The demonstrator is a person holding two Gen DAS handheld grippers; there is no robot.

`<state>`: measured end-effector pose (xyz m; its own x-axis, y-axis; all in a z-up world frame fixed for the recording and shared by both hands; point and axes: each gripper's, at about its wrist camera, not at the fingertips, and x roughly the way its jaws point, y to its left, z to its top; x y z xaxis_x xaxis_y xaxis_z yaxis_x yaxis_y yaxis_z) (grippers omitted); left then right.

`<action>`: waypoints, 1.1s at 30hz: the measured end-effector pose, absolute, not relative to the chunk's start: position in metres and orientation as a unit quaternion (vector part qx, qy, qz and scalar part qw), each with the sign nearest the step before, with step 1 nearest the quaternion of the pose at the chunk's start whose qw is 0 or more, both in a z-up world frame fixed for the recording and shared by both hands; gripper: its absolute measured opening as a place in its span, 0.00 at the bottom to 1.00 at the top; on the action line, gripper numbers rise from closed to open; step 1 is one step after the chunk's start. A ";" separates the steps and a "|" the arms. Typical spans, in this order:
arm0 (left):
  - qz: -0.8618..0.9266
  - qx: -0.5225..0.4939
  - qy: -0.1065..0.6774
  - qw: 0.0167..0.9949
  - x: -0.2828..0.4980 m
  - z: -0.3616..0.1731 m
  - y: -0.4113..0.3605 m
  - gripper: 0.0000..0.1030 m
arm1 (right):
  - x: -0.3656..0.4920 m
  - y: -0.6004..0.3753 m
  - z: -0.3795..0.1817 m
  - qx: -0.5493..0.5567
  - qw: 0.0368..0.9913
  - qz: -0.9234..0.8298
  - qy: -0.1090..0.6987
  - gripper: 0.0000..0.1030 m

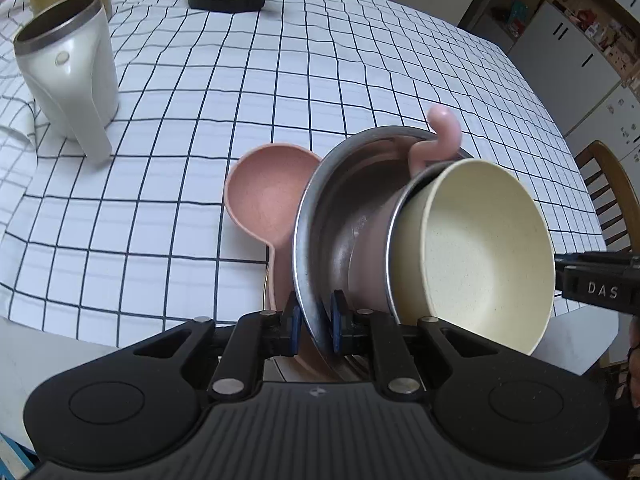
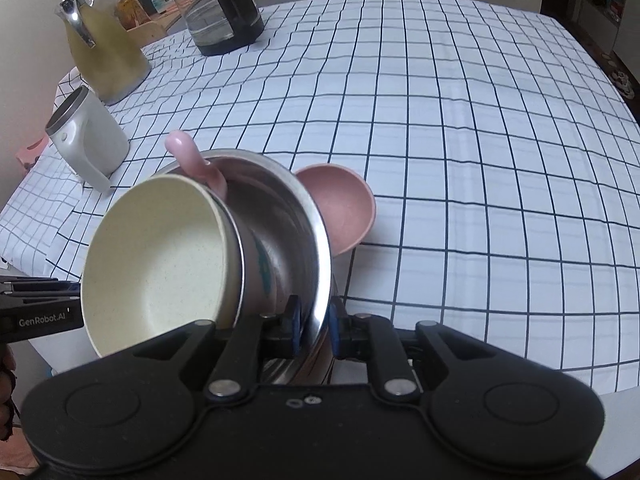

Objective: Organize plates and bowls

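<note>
Setting: round table [image 2: 460,140] under a white cloth with a dark grid; chairs at the far edge, a white mug [image 1: 70,68], a glass-and-black kettle [image 2: 220,12] and a yellow jug [image 2: 106,56] toward the back.
Stack: steel bowl [image 1: 340,208] lifted and tipped on edge at the near side of the table, a cream bowl [image 1: 480,248] nested in it with a pink piece between them, its curled pink handle [image 1: 444,128] poking up past the rim.
Left gripper [image 1: 316,320]: jaws narrow, pinching the steel rim.
Right gripper [image 2: 314,322]: jaws narrow, clamped on the same rim from the other side.
Pink bowl [image 1: 264,196]: resting on the cloth just behind the stack.
Handling: steel looks stiff, light and slick; the thin rim is the only hold, so the nested pieces could likely slide out while tilted.
Pointing: in the left view the stack's mouth opens toward the lower right, its axis lying near level rather than upright.
</note>
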<state>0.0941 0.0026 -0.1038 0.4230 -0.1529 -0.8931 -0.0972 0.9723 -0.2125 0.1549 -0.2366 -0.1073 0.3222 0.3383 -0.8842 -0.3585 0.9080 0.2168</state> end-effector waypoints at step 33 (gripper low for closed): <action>0.025 -0.075 0.432 0.898 0.016 -0.027 -0.024 0.63 | 0.077 -0.254 -0.031 -0.034 0.864 0.287 0.412 0.55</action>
